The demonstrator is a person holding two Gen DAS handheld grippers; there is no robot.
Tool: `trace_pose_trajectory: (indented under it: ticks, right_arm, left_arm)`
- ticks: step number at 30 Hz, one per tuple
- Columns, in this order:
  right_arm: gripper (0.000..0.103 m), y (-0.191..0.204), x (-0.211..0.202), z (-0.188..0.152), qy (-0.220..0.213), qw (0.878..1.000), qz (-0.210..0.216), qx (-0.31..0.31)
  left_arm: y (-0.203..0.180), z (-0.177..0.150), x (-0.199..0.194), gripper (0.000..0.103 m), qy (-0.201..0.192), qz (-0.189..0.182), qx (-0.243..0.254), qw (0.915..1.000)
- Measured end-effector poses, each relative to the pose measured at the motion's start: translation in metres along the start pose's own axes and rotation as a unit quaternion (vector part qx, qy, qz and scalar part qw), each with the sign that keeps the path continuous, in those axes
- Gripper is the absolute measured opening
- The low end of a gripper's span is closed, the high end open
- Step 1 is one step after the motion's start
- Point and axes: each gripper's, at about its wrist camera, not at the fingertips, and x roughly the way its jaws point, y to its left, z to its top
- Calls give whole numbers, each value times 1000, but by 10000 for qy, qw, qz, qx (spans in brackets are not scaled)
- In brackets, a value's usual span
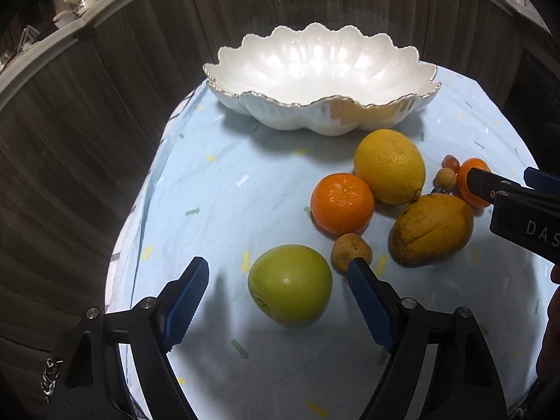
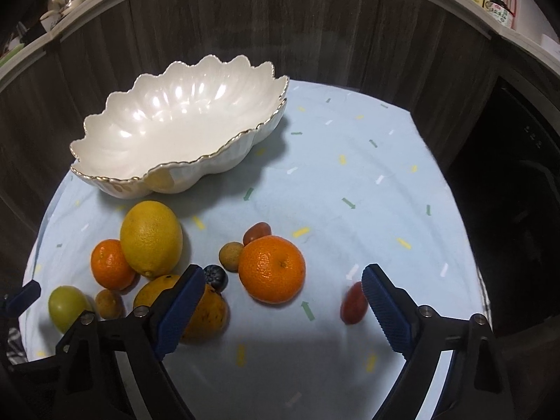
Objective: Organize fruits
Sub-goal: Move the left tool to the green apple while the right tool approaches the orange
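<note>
The left gripper (image 1: 278, 280) stands open around the green apple (image 1: 289, 285), its blue pads clear of the fruit, and the right gripper (image 2: 283, 281) is open too, nothing gripped, with an orange (image 2: 272, 268) between its fingers. Lemon (image 2: 151, 238), mango (image 1: 431, 229), a second orange (image 1: 342, 203) and small fruits lie clustered on the cloth-covered tabletop (image 2: 350, 175), in front of the empty white scalloped bowl (image 2: 182, 164)

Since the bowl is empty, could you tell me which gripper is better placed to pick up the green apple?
Left: the left gripper is open with the green apple between its fingers; the right gripper frames an orange.
</note>
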Motion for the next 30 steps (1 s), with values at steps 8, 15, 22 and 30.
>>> trace_pose_trajectory:
  ticks: [8, 15, 22, 30]
  right_arm:
    - [79, 3, 10, 2, -24, 10000, 91, -10]
    - [64, -3, 20, 3, 98, 9995, 253, 134]
    - [51, -3, 27, 1, 149, 9990, 380, 153]
    - [47, -3, 25, 0, 110, 9990, 402, 144]
  left_arm:
    - [3, -1, 9, 78, 31, -49, -106, 9999]
    - [-1, -1, 9, 78, 49, -251, -177, 9995]
    - [-4, -2, 7, 63, 33, -428, -226, 9988]
    - [-2, -3, 5, 49, -9, -316, -206, 9993]
